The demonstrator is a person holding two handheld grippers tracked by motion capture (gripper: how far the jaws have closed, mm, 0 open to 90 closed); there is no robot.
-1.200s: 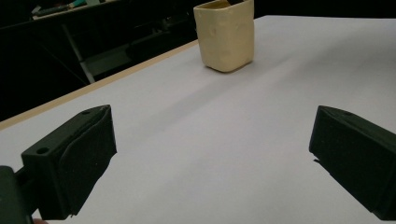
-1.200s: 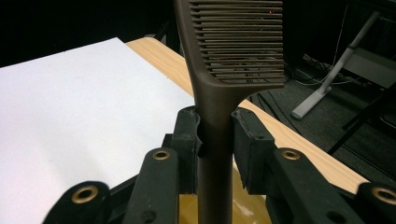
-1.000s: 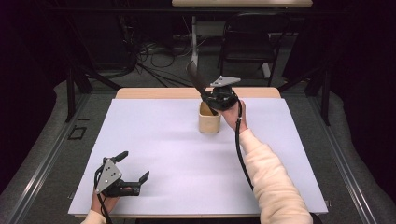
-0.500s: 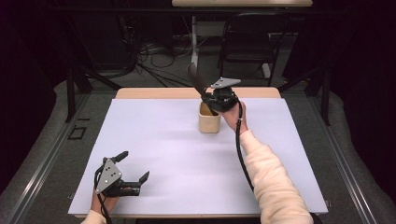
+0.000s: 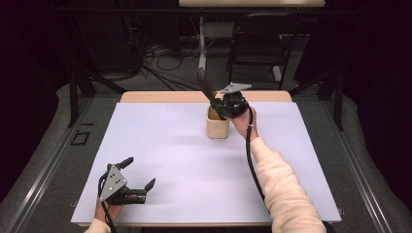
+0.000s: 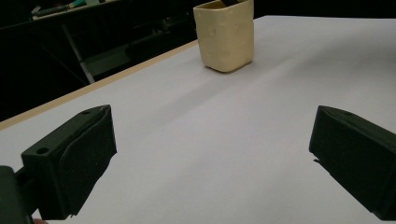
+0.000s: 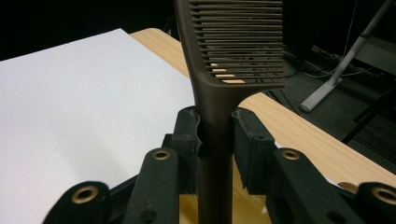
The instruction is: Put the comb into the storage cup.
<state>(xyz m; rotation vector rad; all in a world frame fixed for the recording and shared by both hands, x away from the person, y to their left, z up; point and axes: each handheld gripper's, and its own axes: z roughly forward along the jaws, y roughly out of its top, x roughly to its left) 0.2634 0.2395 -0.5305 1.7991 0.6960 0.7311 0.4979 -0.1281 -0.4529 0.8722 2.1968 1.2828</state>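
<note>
A dark brown comb point(image 7: 219, 70) stands between the jaws of my right gripper point(image 7: 215, 135), which is shut on its handle. In the high view the right gripper point(image 5: 219, 103) hovers over a cream cup point(image 5: 217, 126) at the far middle of the white sheet, with the comb point(image 5: 206, 83) slanting up and to the left and its lower end inside the cup. My left gripper point(image 5: 138, 174) rests open near the front left corner, nothing between its jaws. From the left gripper view, the cup point(image 6: 226, 35) stands far ahead.
The white sheet point(image 5: 160, 145) covers a wooden table point(image 5: 160, 97) whose bare strip shows along the far edge. Dark floor, cables and chair legs lie beyond the table. A black cable trails along the person's right sleeve point(image 5: 286, 194).
</note>
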